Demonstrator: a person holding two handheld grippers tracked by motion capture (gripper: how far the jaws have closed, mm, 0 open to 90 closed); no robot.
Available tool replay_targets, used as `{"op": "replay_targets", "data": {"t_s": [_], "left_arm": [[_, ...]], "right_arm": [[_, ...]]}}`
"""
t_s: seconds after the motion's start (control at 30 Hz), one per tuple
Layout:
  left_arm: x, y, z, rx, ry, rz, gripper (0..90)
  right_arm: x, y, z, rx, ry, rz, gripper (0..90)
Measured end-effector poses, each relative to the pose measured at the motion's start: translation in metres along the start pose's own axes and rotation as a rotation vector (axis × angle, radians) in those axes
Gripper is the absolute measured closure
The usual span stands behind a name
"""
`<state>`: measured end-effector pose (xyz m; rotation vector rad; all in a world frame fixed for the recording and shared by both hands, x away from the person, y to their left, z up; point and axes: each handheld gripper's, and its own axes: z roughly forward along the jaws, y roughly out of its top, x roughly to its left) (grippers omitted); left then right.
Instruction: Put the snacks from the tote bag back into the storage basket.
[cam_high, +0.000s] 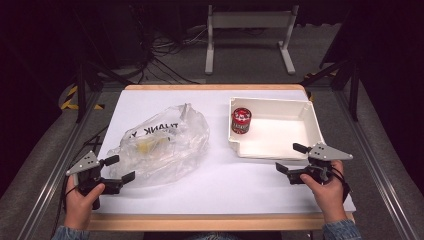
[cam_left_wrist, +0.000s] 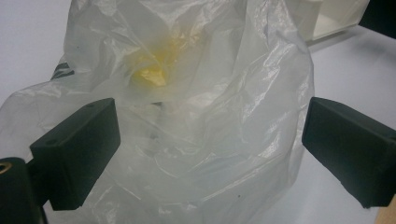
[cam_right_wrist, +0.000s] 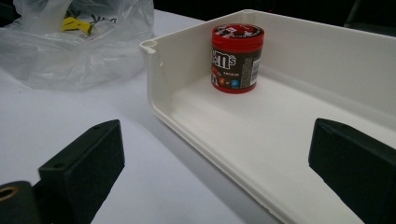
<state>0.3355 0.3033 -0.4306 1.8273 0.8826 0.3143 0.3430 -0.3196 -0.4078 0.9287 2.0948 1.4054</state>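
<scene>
A crumpled clear plastic bag (cam_high: 160, 142) with black lettering lies on the left half of the white table, something yellow (cam_left_wrist: 152, 74) inside it. My left gripper (cam_high: 120, 168) stands open right at the bag's near left end, with bag film (cam_left_wrist: 205, 140) bulging between its jaws. A red-lidded candy jar (cam_high: 241, 121) stands upright in the far left corner of a white tray (cam_high: 312, 122). My right gripper (cam_high: 291, 158) is open at the tray's near edge, empty; the jar (cam_right_wrist: 237, 58) stands well ahead of it.
The white table surface (cam_high: 220, 185) has bare room between the bag and the tray (cam_right_wrist: 154, 46) and along the front edge. A white metal stand (cam_high: 248, 22) and cables sit on the floor beyond the table. Dark tripod legs flank both far corners.
</scene>
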Motion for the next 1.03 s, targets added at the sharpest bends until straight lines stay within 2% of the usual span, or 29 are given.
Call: {"op": "replay_targets", "data": {"t_s": [0.17,0.3,0.43,0.57,0.67,0.83,1.03], "left_arm": [[0.001,-0.003,0.002,0.001,-0.011,-0.007,4.4],[0.005,-0.008,0.004,0.012,-0.016,-0.004,3.2],[0.007,-0.010,0.005,0.016,-0.011,-0.012,3.2],[0.008,-0.012,0.006,0.013,-0.005,-0.002,3.2],[0.009,-0.013,0.009,0.012,-0.004,-0.005,3.2],[0.007,-0.012,0.010,0.011,-0.006,0.008,3.1],[0.006,-0.012,0.010,-0.017,0.006,0.012,2.9]], "right_arm": [[-0.002,-0.014,0.002,-0.027,-0.003,0.017,2.5],[0.000,-0.026,0.015,-0.022,0.005,0.015,1.3],[0.001,-0.028,0.021,0.010,-0.007,0.002,1.2],[0.002,-0.028,0.021,0.009,0.000,-0.006,2.3],[0.000,-0.029,0.021,0.006,-0.014,0.016,1.5],[0.004,-0.028,0.025,0.043,-0.018,-0.018,2.2],[0.002,-0.028,0.025,0.045,-0.013,-0.005,2.2]]}}
